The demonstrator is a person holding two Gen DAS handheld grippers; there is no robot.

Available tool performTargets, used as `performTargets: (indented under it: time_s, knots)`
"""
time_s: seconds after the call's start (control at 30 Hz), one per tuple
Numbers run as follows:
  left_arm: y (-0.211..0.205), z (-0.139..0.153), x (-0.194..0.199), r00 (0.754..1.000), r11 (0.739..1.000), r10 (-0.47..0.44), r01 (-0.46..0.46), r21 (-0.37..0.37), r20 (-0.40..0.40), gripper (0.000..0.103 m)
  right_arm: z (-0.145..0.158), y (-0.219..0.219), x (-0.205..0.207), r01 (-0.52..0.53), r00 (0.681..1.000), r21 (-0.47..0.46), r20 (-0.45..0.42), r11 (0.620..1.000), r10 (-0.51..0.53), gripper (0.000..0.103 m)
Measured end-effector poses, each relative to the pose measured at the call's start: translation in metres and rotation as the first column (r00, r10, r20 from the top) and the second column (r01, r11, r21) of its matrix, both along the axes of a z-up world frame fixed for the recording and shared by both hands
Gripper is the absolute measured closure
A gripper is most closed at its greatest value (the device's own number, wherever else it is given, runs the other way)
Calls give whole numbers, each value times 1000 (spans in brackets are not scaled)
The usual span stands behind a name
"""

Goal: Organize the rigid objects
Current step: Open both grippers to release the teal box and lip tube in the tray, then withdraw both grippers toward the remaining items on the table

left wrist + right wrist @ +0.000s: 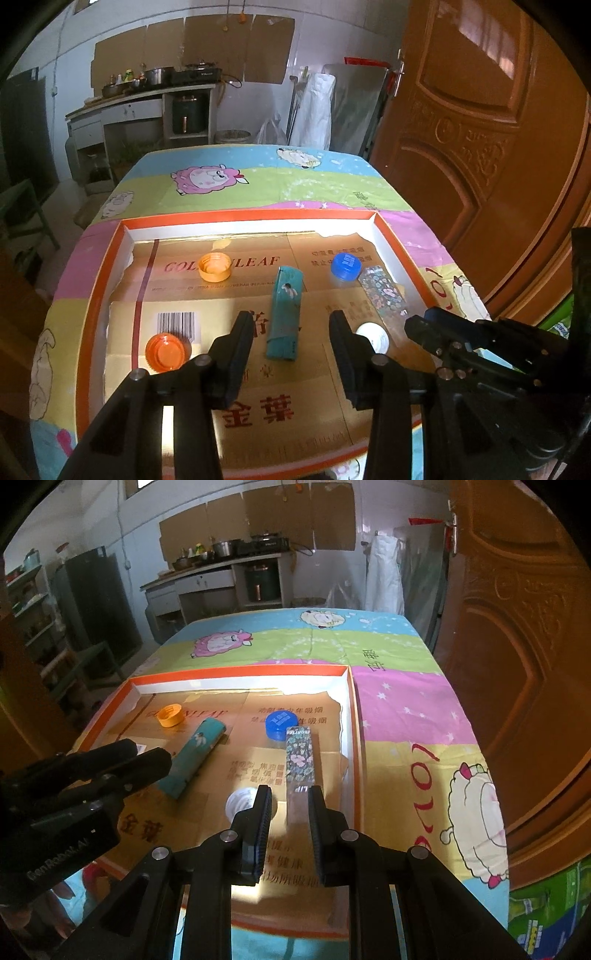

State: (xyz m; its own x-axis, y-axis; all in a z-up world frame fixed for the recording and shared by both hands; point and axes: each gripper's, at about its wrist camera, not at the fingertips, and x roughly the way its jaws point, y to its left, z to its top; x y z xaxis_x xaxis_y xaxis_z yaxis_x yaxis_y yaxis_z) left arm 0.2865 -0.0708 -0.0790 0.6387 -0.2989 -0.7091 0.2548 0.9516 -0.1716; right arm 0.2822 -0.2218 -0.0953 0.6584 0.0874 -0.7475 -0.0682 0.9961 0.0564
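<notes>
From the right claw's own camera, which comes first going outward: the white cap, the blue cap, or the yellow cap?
1. White cap, just left of the right claw.
2. Blue cap, farther back, straight ahead.
3. Yellow cap, farthest, back left in the tray.

Both fisheye views are dim and warm-tinted, bowed hard at the black corners. Bright glare streaks the glossy gold cardboard tray lining (258,291), strongest along its white far wall, and the near edges are slightly soft.
</notes>
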Motion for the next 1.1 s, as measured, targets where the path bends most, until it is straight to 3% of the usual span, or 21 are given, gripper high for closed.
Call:
performTargets:
  time_s: [1.1]
  knots:
    - [43, 30, -105, 994, 998, 60, -58, -21, 92, 61, 26, 38, -100, -45, 998, 9, 44, 999, 45, 83]
